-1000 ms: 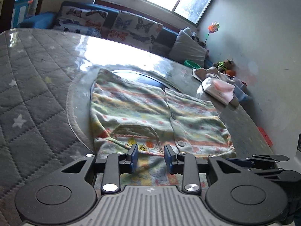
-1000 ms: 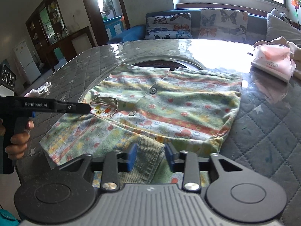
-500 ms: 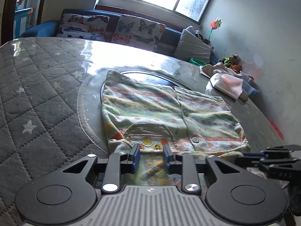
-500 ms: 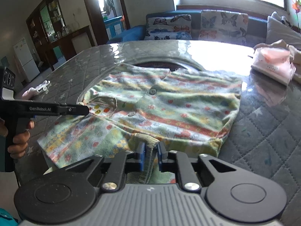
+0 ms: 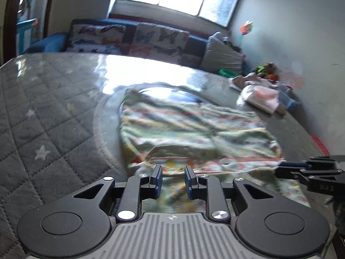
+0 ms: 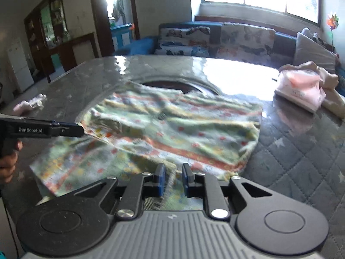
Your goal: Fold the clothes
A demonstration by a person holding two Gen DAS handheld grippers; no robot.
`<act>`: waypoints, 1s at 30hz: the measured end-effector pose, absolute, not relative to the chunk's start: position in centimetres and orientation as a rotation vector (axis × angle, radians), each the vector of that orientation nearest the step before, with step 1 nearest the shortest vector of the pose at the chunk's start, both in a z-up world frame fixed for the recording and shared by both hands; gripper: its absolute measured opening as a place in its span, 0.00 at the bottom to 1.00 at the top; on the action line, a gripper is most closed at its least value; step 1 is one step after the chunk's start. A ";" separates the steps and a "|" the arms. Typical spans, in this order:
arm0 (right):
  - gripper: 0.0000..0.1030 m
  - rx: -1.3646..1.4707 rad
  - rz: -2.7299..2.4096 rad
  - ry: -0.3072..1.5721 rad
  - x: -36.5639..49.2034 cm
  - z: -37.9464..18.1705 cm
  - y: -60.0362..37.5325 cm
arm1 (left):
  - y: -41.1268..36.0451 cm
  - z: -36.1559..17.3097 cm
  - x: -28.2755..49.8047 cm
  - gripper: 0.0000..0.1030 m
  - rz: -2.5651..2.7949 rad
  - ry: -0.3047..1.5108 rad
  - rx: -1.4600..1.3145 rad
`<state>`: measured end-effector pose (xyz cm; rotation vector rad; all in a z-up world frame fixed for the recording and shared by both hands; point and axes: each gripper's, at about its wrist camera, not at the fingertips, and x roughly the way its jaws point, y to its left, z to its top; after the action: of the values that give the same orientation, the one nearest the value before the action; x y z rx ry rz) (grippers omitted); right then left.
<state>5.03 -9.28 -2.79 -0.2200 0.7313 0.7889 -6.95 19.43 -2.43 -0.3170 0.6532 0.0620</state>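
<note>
Half a second before, your right tool [image 6: 173, 179] pinched the ribbed cuff; now its jaws stood spread, the cloth loose between them. Your left tool [image 5: 173, 180], jaws apart, had widened slightly over the hem. The striped garment [image 6: 172, 129] lay on the bench [image 6: 301, 157], its near part apparently folded up. Both tools sat low, pointing across it.

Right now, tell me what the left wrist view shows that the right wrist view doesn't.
Only the left wrist view: the left tongs from behind, and the right tongs coming in from the side.

Only the right wrist view: a small pale cloth near the table's far left edge, a white fridge, and the hand gripping the left handle.

Both: the striped garment, pink folded pile, butterfly sofa.
</note>
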 end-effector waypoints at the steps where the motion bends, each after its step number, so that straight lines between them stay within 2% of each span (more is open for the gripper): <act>1: 0.18 -0.218 0.798 0.725 4.9 -2.6 -9.2 | 19.0 -2.1 -7.1 0.24 0.040 0.644 -0.306; 3: 0.30 -0.216 0.819 0.714 4.6 -2.2 -9.0 | 17.9 -1.7 -7.2 0.26 -0.005 0.637 -0.291; 4: 0.32 -0.226 0.841 0.713 4.3 -2.3 -8.5 | 17.5 -1.7 -7.0 0.27 -0.022 0.643 -0.288; 17: 0.41 -0.341 0.932 0.724 1.7 -3.9 -5.3 | 16.2 -3.7 -6.8 0.27 -0.028 0.686 -0.251; 30: 0.42 -0.393 0.928 0.702 -0.6 -4.0 -6.8 | 16.7 -3.4 -11.9 0.30 0.013 0.672 -0.247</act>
<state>-0.60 -6.78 -4.04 -0.3934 0.7019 0.9283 -11.88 16.74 -3.40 -0.2465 0.6715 0.0126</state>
